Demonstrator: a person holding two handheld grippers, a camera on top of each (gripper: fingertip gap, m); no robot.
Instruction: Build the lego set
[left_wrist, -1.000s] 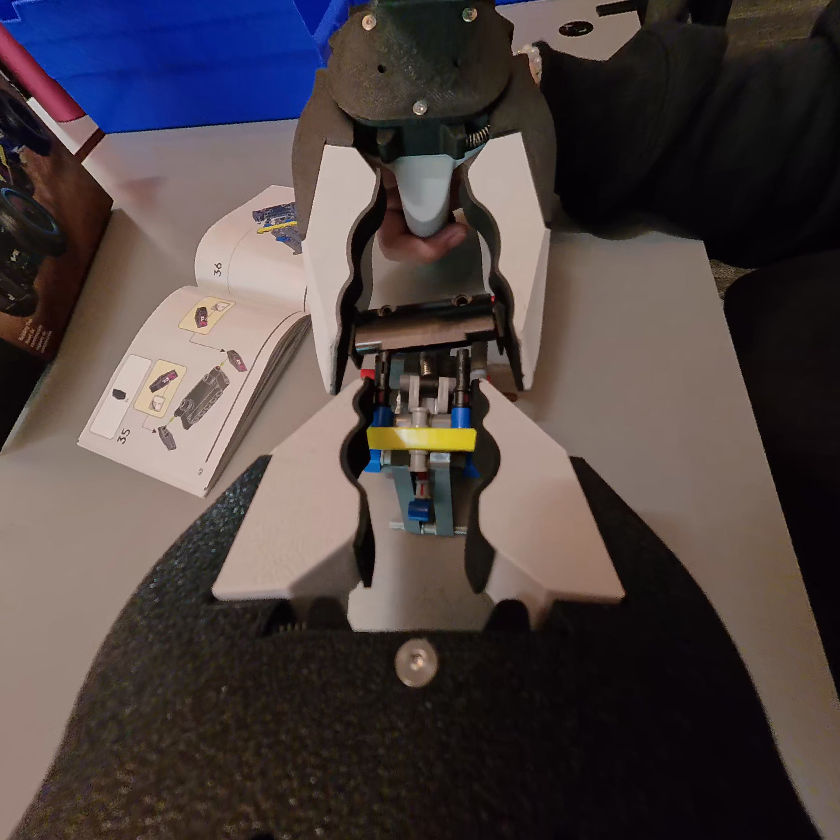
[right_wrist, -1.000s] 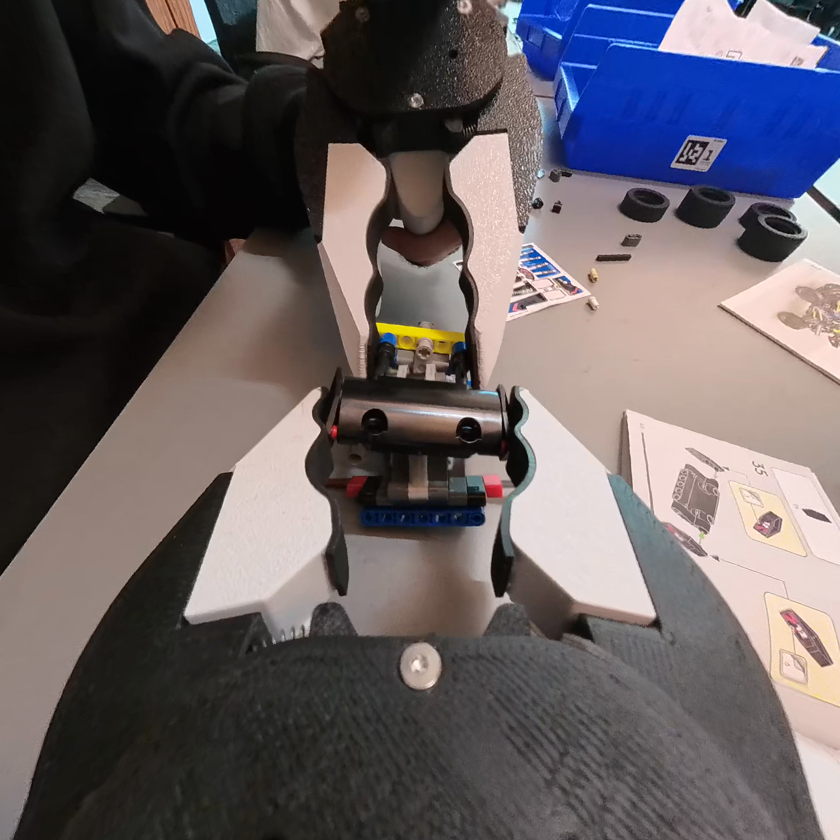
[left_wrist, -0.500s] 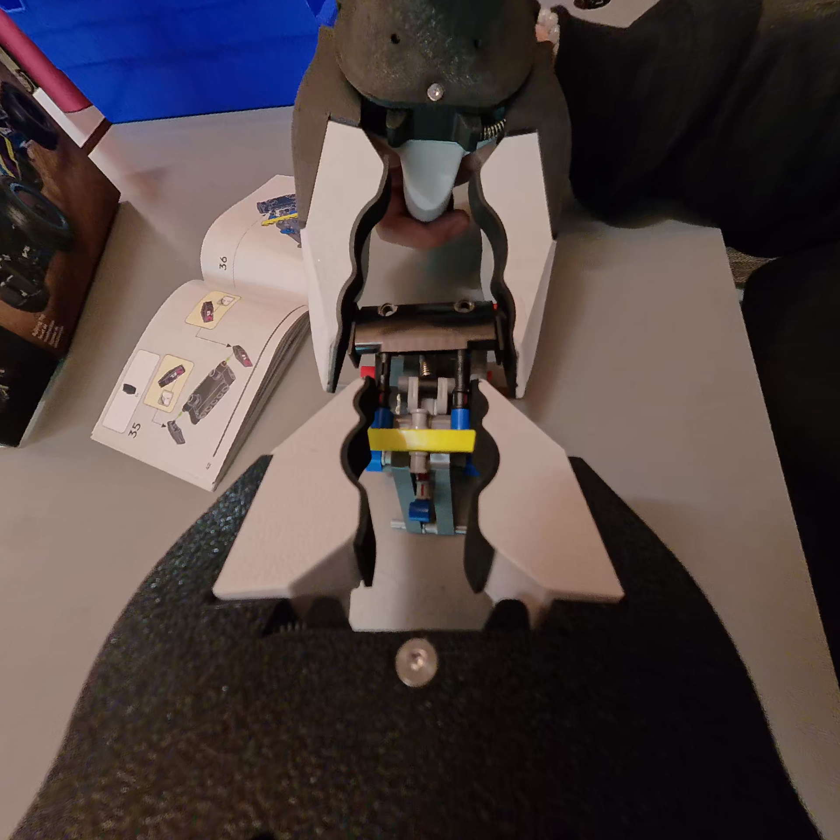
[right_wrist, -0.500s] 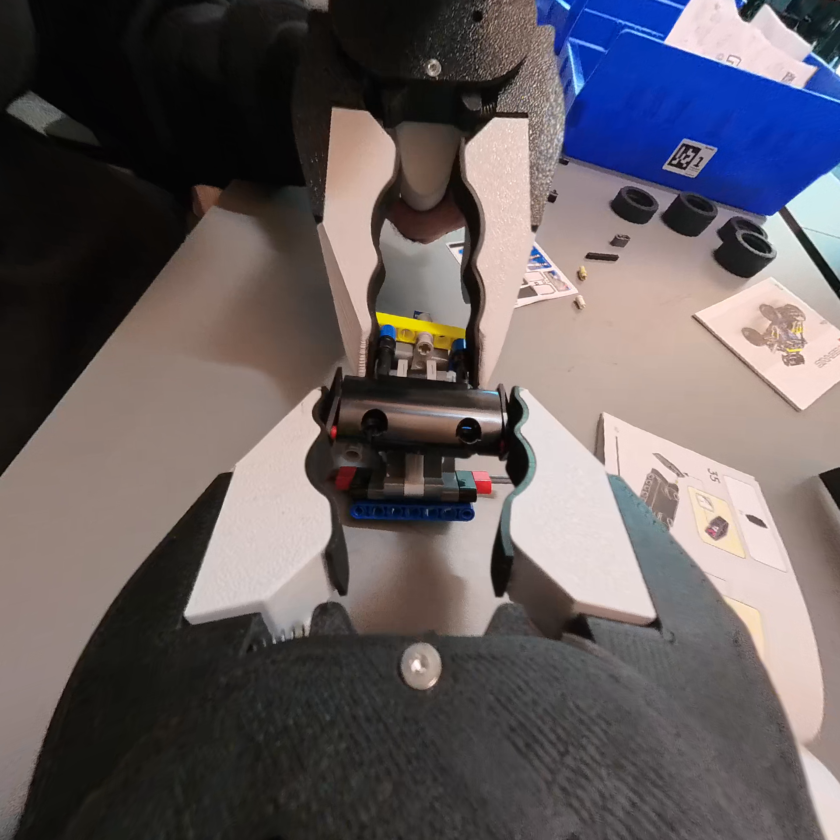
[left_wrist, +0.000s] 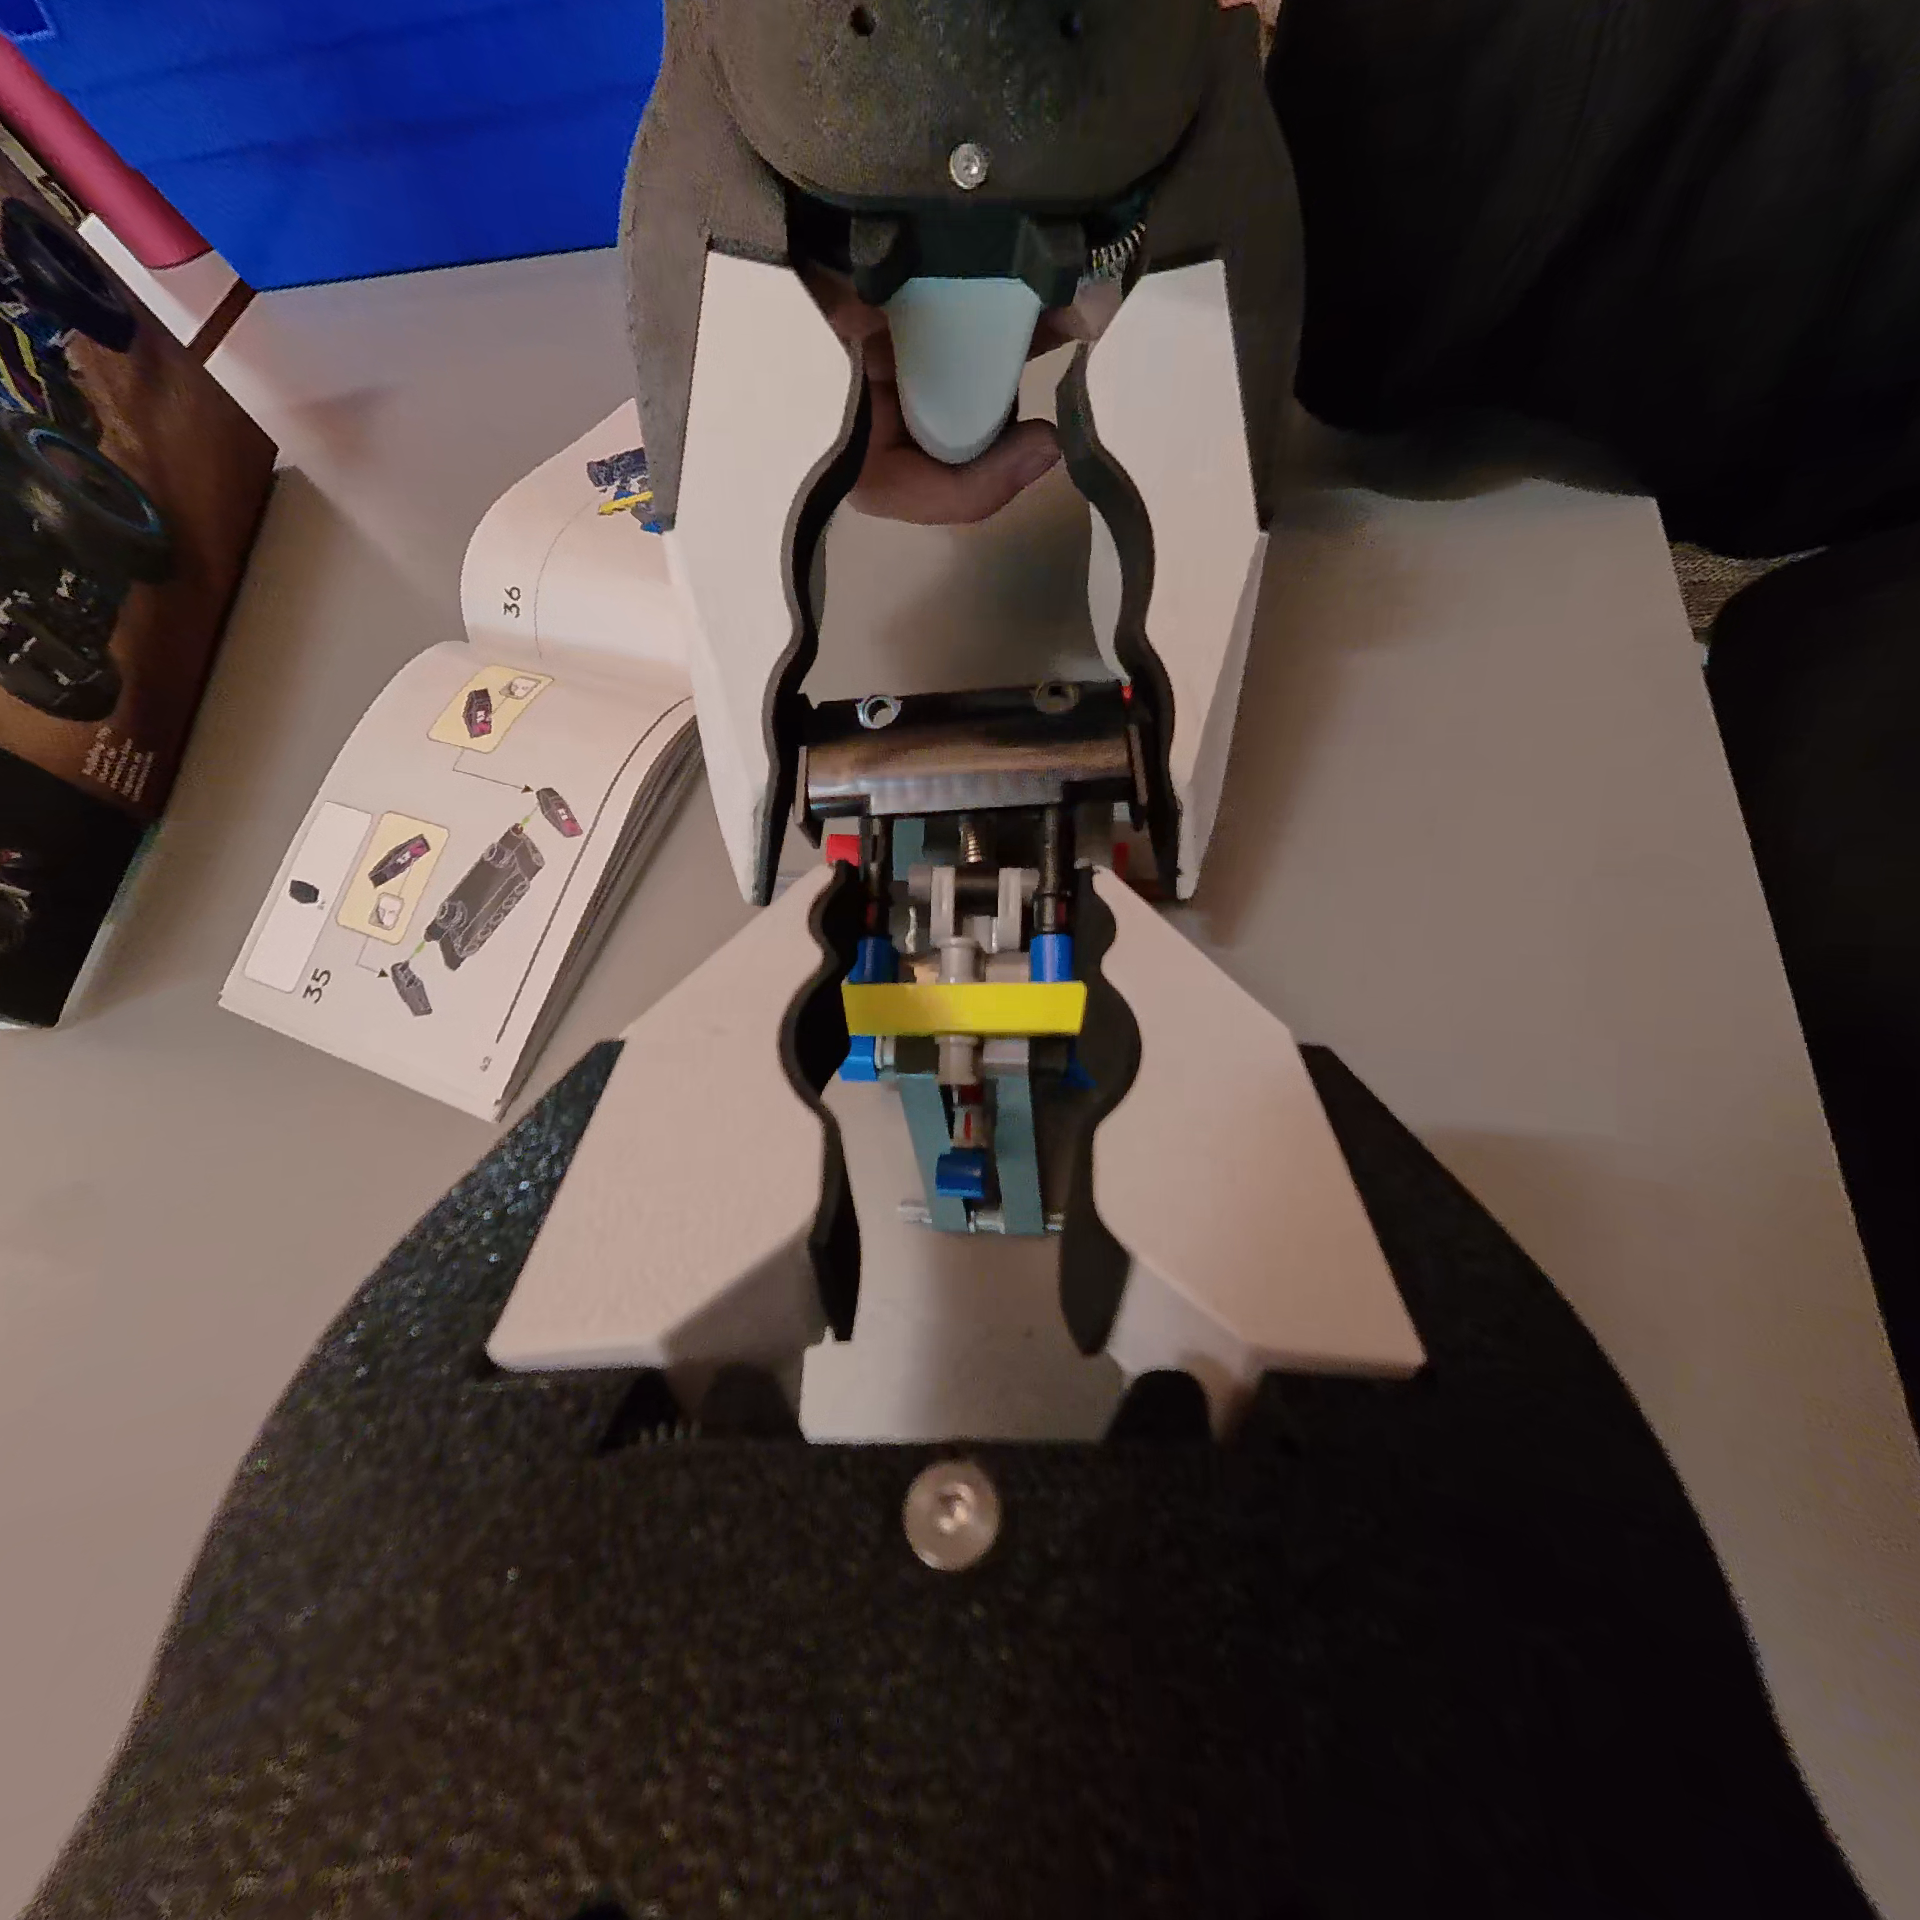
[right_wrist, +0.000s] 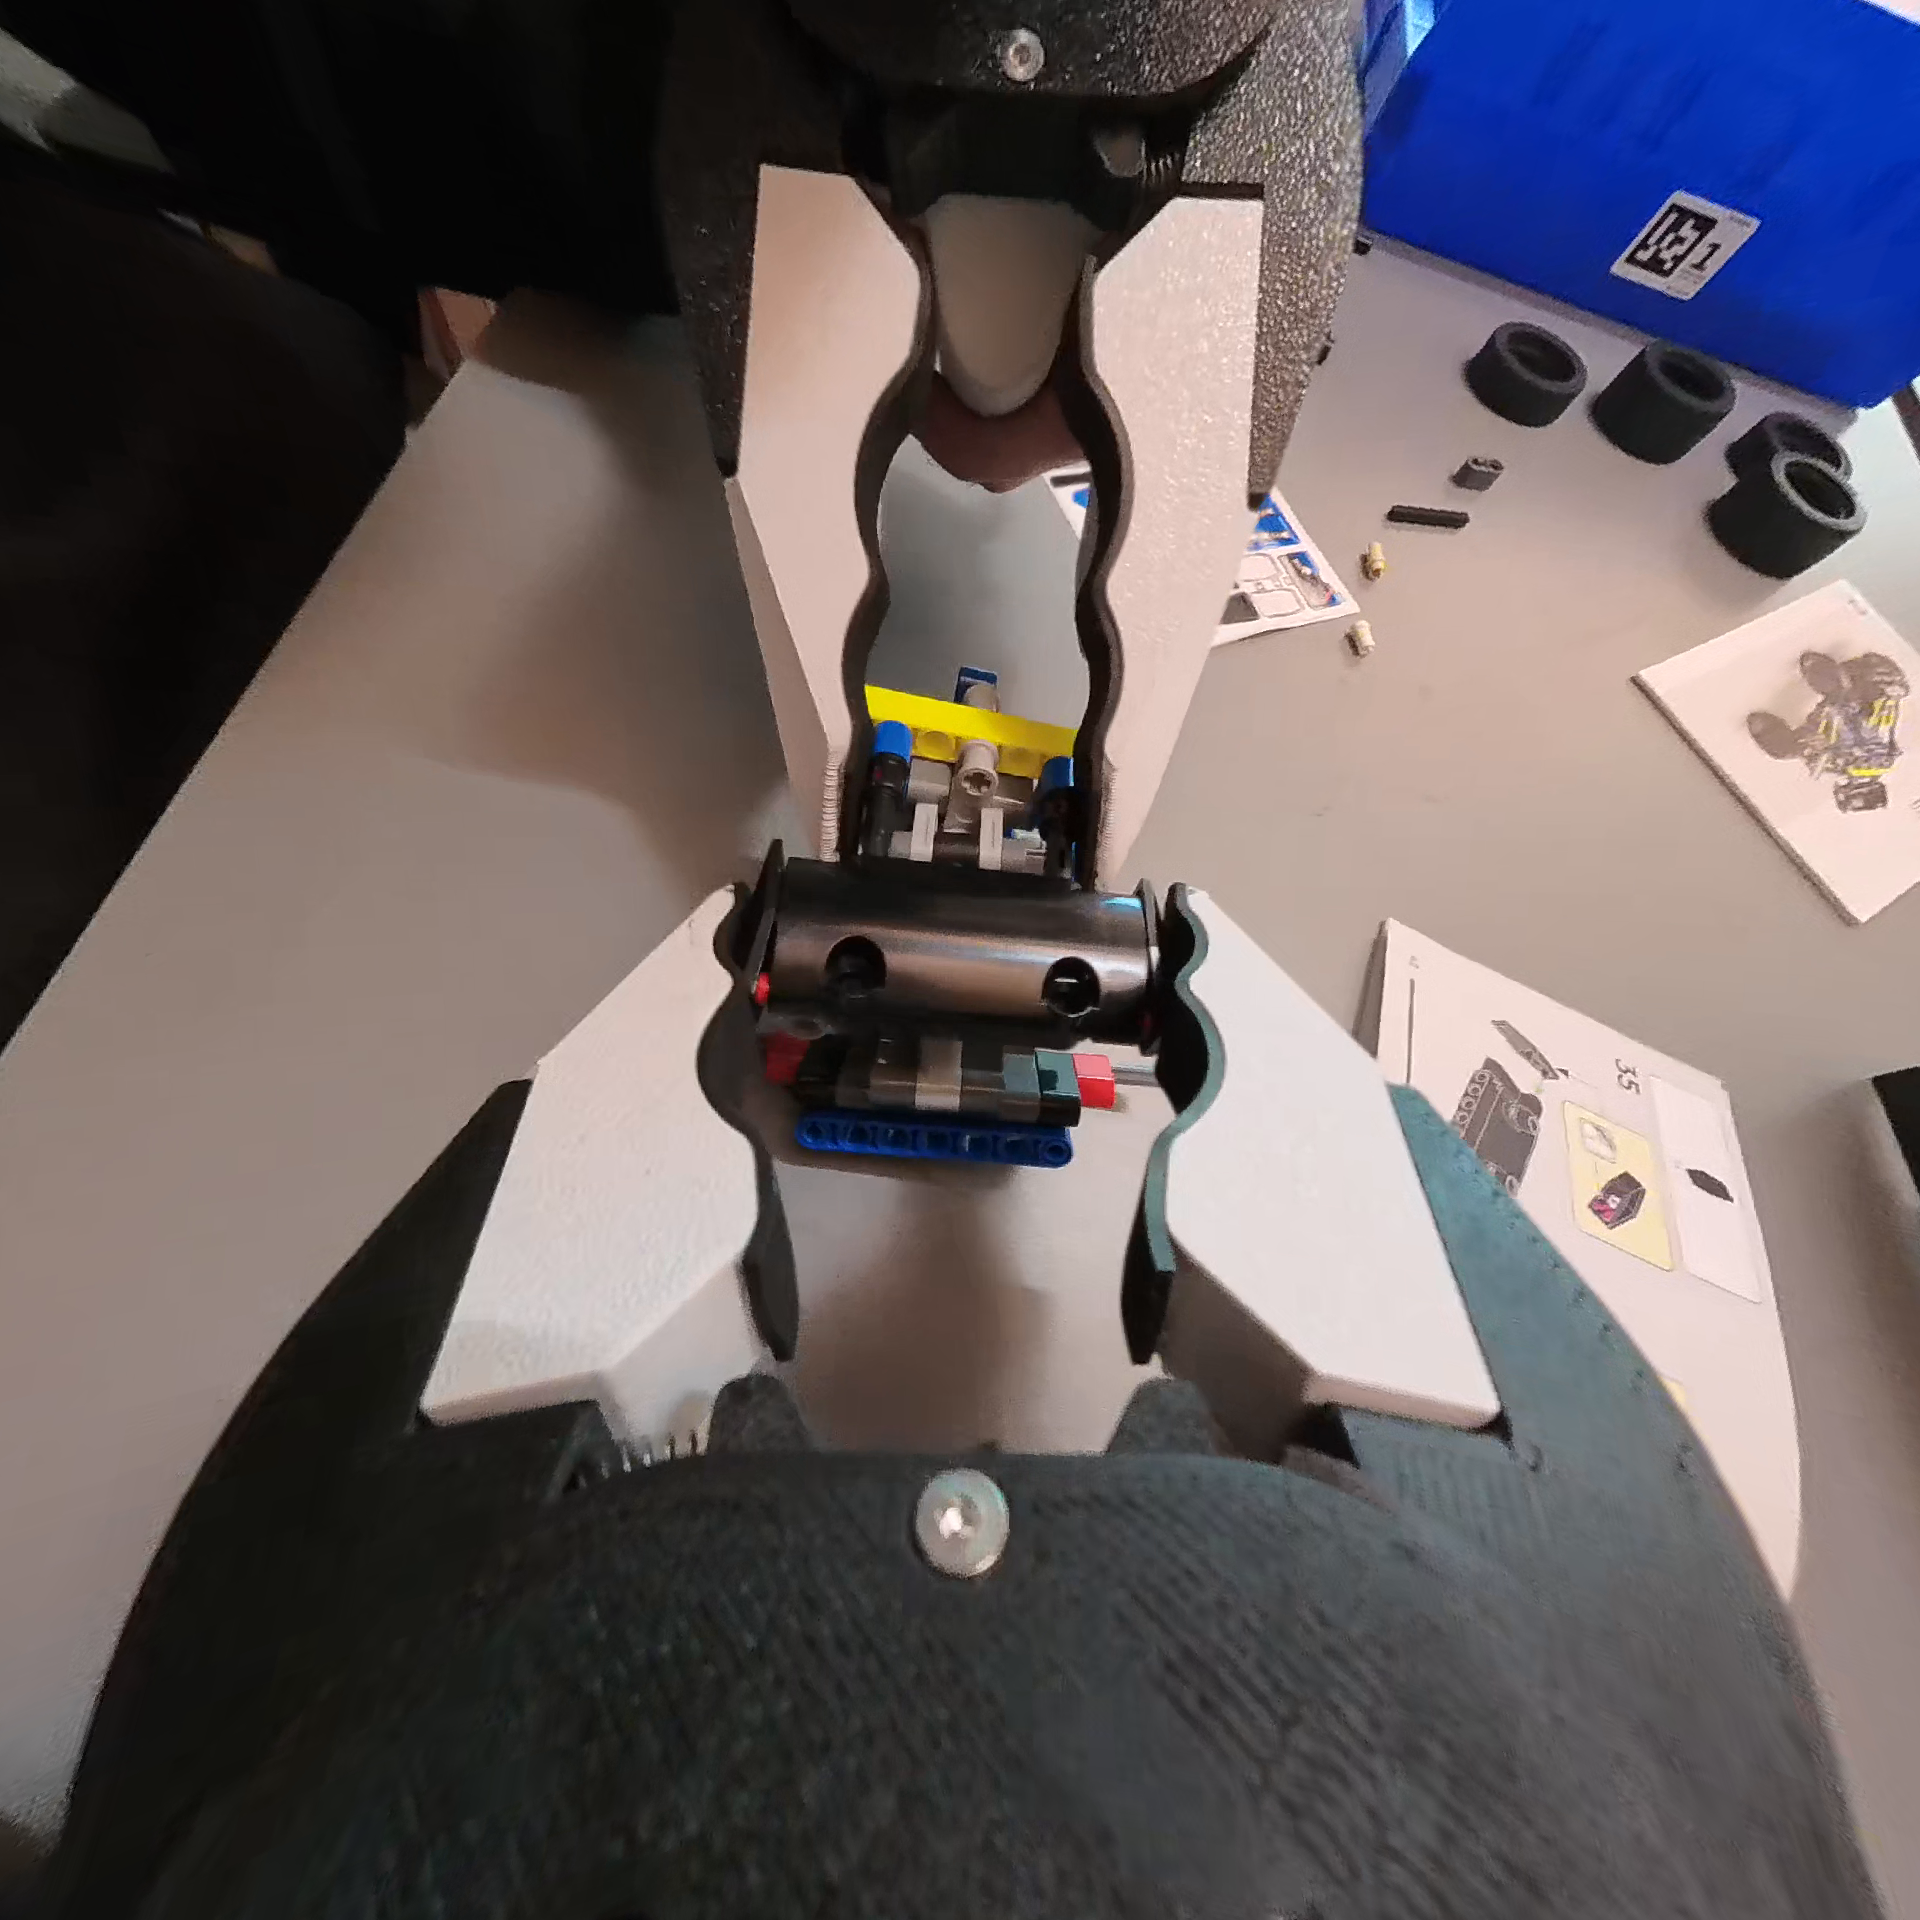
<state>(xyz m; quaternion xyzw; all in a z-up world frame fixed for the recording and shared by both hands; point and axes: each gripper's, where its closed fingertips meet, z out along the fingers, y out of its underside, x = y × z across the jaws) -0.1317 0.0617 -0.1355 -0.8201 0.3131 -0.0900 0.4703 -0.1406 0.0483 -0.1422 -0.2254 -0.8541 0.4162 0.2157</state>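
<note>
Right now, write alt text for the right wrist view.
The right gripper clamps the black cylinder of a toy-brick assembly, whose yellow-beam end the left gripper holds opposite, above a grey table.

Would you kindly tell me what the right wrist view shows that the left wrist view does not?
Only the right wrist view shows the black tyres, loose small parts, a sticker sheet and a flat leaflet. Only the left wrist view shows the dark printed box. Both show the brick model, gripped at its yellow end by the left gripper and at its black cylinder by the right gripper, plus the open booklet and blue bin.
</note>
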